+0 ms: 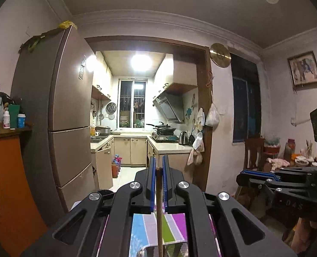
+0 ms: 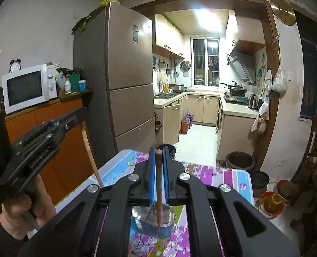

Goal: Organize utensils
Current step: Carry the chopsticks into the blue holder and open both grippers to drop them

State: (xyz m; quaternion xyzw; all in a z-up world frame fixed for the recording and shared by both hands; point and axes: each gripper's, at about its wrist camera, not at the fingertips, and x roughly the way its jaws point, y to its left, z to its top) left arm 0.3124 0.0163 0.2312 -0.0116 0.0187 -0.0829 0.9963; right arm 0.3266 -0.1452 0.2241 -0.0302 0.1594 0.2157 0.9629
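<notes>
My left gripper [image 1: 158, 167] is shut on a light wooden chopstick [image 1: 159, 209] that runs down between the blue pads. In the right wrist view the left gripper [image 2: 81, 112] holds that chopstick [image 2: 91, 152] hanging down beside the table. My right gripper [image 2: 158, 153] is shut on a dark brown chopstick [image 2: 158, 188], whose tip points down into a blue metal cup [image 2: 153, 222] on the flowered tablecloth [image 2: 212, 175]. The cup holds a wire utensil. The right gripper [image 1: 242, 174] shows at the right of the left wrist view.
A tall fridge [image 2: 124, 75] and an orange cabinet [image 2: 51, 132] with a microwave [image 2: 27, 87] stand left of the table. The kitchen doorway lies ahead. Dark pots [image 2: 239, 160] and an orange basin [image 2: 271, 203] sit on the floor right of the table.
</notes>
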